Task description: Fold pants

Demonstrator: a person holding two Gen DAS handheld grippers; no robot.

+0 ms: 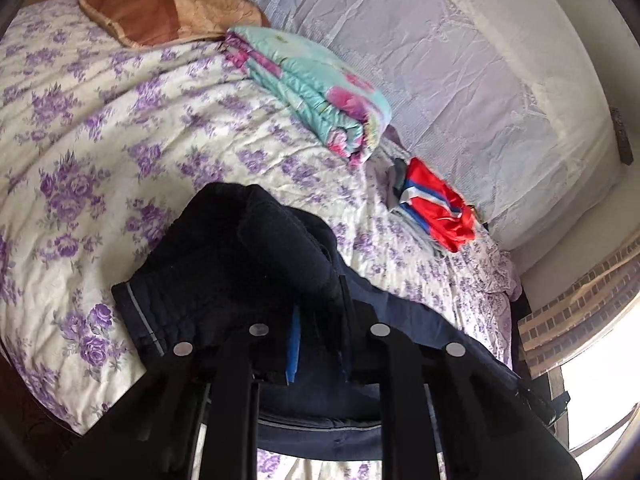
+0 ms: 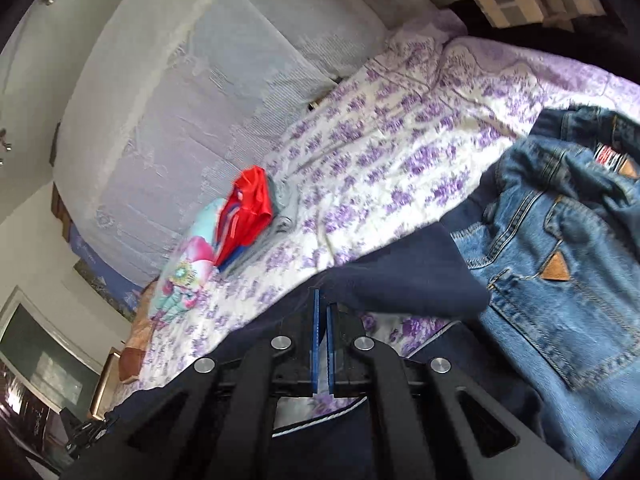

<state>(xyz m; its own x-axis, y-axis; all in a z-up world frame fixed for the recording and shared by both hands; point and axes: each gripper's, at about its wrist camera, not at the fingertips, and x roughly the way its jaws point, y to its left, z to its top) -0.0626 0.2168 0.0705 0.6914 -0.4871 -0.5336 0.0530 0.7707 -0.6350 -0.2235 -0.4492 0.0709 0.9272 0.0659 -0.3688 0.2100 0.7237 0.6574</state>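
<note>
Left gripper (image 1: 316, 316): jaws closed on a thick bunch of dark navy cloth, which bulges up and over the fingertips; a blue pad shows between the fingers.
Right gripper (image 2: 322, 316): jaws pressed nearly together, the two blue pads almost touching, with an edge of the same navy cloth seemingly pinched at the tips; the cloth hides the exact contact point, so the hold is likely but not plain.
Navy pants (image 1: 224, 264): dark track-style pants with a gathered elastic waistband and a thin pale stripe along the side, lying at the near edge of the bed and lifted where the jaws hold them. In the right wrist view the cloth (image 2: 404, 276) stretches across in front of the gripper and drapes below it.
Bed (image 1: 120, 128): covered by a white spread printed with purple flowers, rumpled in places.
Jeans (image 2: 560, 264): blue denim with a tan leather triangle on a pocket, heaped at the right of the right wrist view, just beside the navy cloth and partly overlapping it.
Red garment (image 1: 436, 204): folded red, white and blue piece on top of something grey, near the far side of the bed.
Folded quilt (image 1: 316, 88): turquoise and pink, beyond the red garment, by the wall.
Pillow (image 1: 164, 12): brown and tan, at the head of the bed.
Wall hanging (image 1: 440, 52): pale lace-like cloth behind the bed.
</note>
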